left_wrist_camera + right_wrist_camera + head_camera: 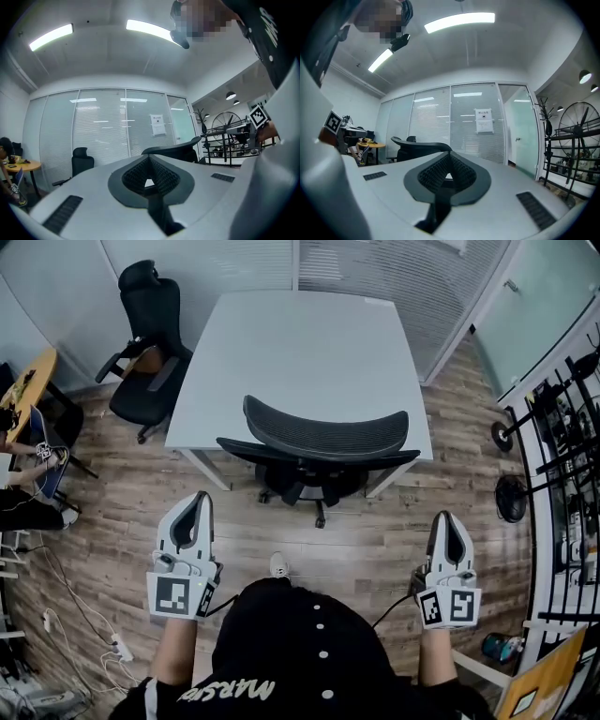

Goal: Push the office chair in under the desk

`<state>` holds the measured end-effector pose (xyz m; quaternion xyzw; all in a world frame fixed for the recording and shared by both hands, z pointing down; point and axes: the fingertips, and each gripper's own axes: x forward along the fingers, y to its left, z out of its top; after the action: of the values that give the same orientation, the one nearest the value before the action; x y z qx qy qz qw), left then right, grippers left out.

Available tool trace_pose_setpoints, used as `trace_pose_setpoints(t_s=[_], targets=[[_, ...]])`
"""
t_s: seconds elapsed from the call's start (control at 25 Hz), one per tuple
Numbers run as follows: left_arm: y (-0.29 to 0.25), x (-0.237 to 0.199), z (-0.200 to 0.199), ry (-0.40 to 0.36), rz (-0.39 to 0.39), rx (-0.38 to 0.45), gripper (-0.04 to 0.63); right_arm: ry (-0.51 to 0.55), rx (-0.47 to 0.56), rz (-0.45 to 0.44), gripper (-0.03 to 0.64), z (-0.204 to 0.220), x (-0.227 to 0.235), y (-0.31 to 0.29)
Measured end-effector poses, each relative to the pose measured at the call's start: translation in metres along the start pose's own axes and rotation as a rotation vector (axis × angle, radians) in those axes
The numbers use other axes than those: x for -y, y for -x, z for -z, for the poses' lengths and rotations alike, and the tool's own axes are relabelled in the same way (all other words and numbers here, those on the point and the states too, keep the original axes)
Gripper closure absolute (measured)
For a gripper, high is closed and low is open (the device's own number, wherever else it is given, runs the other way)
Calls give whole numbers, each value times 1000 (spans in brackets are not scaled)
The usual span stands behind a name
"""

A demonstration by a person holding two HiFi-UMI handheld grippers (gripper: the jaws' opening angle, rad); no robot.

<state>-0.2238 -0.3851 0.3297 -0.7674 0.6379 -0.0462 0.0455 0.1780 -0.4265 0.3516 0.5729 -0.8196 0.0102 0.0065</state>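
Observation:
A black mesh office chair (323,442) stands tucked at the near edge of the white desk (300,352), its seat under the top and its curved backrest facing me. In the head view my left gripper (199,500) is shut and empty, well short of the chair at the lower left. My right gripper (445,519) is also shut and empty at the lower right, apart from the chair. The chair's backrest shows in the left gripper view (180,149) and in the right gripper view (419,146), beyond each gripper's closed jaws.
A second black office chair (145,348) stands left of the desk. A round wooden table (23,385) with a seated person is at the far left. A black metal rack (562,456) and a fan (511,498) line the right side. Cables and a power strip (117,648) lie on the floor at lower left.

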Motion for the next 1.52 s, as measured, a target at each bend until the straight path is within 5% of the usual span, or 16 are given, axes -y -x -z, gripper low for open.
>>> trace_pose_setpoints(t_s=[0.6,1.52], targets=[[9,-12,-9,2,-51,18,578,3,-7,9,588,-1,7,6],[6,-4,-6,4,-28,19,578,29,-28,4,589,4,-3,2]])
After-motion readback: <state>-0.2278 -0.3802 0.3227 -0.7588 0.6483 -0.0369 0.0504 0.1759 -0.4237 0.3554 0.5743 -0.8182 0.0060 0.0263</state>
